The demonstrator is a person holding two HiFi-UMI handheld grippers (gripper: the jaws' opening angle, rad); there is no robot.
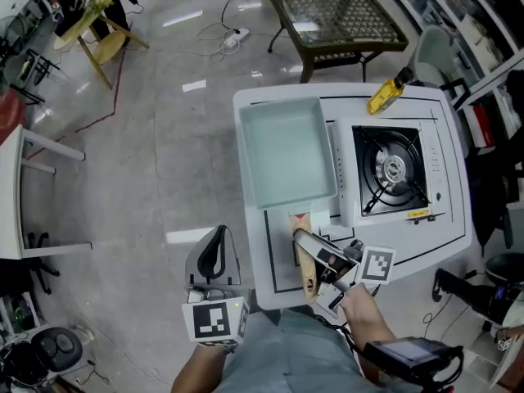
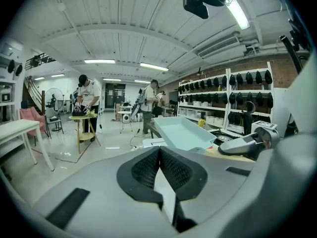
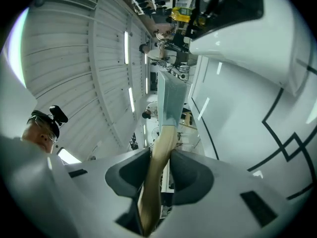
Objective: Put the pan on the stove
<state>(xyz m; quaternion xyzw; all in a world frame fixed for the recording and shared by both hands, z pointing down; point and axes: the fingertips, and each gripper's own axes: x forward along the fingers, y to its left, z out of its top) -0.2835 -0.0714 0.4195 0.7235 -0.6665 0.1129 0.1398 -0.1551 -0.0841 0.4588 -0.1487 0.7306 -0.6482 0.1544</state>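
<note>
Head view: right tool (image 1: 304, 244) clamps pan (image 1: 286, 150) handle (image 1: 308, 278), stove (image 1: 348, 170) just beside; left tool (image 1: 214, 252) closed.

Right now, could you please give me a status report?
Right tool clamped on wooden handle of the pan. Left tool shut, empty. Pan beside the stove, not yet on it. Nothing on the burner.

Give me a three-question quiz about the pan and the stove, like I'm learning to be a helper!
1. True or false: the pan sits on the stove.
2. Which one holds the pan's wooden handle? A. left gripper B. right gripper
3. Fill in: the left gripper's jaws are ___ and hold nothing.

Key
1. False: the pan lies on the table, left of the stove.
2. B
3. shut
</note>
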